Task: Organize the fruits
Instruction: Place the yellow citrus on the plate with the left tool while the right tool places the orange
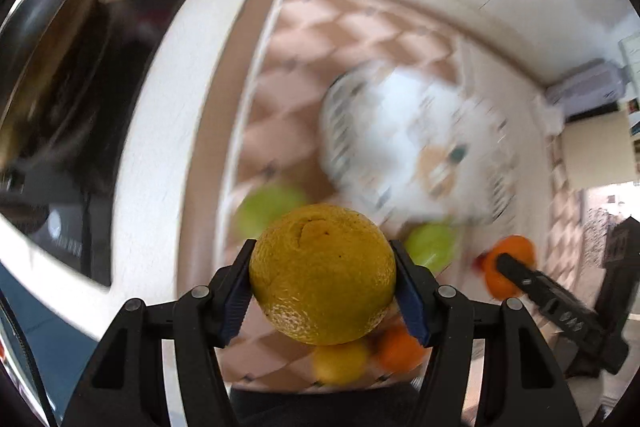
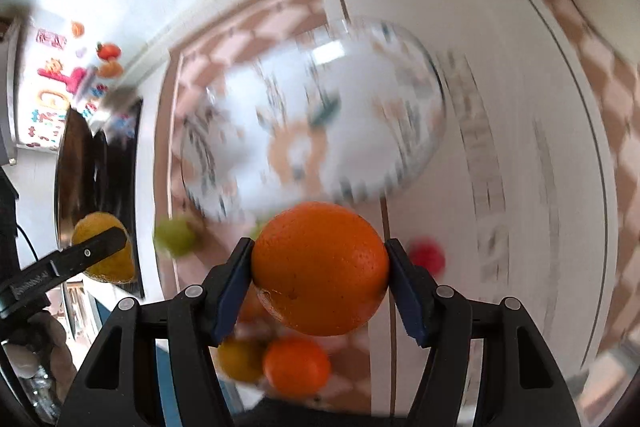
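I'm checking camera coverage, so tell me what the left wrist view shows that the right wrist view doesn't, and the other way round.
Only the left wrist view shows a second green fruit near the plate. Only the right wrist view shows a red fruit on the table. Both show the patterned plate, the yellow citrus clamped in the left gripper and the orange clamped in the right gripper.

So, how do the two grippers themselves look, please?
Both look alike. The left gripper and the right gripper have black plastic frames with triangular cut-outs, round silver pivot pins, and dark blue ribbed pads on the fingers. No sleeves are visible.
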{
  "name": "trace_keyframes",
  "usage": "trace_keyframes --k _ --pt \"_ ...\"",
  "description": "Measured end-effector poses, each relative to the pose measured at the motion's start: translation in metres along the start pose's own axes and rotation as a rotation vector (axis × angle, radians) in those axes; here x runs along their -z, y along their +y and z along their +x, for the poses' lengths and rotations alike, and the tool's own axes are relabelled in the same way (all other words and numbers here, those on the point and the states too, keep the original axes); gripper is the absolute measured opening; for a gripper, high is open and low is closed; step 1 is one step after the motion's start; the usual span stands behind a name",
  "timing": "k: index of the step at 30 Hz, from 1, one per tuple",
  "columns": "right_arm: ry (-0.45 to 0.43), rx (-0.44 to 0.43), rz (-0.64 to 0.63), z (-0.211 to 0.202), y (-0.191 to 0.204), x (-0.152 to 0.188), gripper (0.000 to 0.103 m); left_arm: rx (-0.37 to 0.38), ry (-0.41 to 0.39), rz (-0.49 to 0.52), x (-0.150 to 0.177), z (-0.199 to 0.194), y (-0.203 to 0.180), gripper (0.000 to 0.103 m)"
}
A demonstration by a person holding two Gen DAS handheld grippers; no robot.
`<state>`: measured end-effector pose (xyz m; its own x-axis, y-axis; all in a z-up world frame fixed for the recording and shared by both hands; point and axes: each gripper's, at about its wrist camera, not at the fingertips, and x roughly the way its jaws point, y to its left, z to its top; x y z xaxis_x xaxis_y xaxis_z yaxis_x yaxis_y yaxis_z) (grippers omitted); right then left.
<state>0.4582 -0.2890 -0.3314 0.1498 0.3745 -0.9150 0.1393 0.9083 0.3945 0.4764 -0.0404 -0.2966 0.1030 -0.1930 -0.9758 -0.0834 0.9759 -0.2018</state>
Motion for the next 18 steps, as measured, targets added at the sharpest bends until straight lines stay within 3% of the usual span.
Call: trace_keyframes --k 3,8,10,18 --pt "-0.015 0.031 -0.034 0.016 0.011 -0.043 0.067 0.023 0.011 0.009 -0.040 0.015 -0.022 0.061" --pt "0.018 0.106 -0.127 0.052 0.020 -0.095 0.067 0.073 0.137 -0.047 -0.091 0.068 -0.040 0.061" --pt "0.037 0.138 -0.160 0.064 0.022 -0.109 0.067 0.056 0.174 -0.056 -0.104 0.085 -0.044 0.061" --pt "0.084 0.128 -0.203 0.083 0.019 -0.129 0.067 0.045 0.224 -0.057 -0.118 0.107 -0.058 0.061"
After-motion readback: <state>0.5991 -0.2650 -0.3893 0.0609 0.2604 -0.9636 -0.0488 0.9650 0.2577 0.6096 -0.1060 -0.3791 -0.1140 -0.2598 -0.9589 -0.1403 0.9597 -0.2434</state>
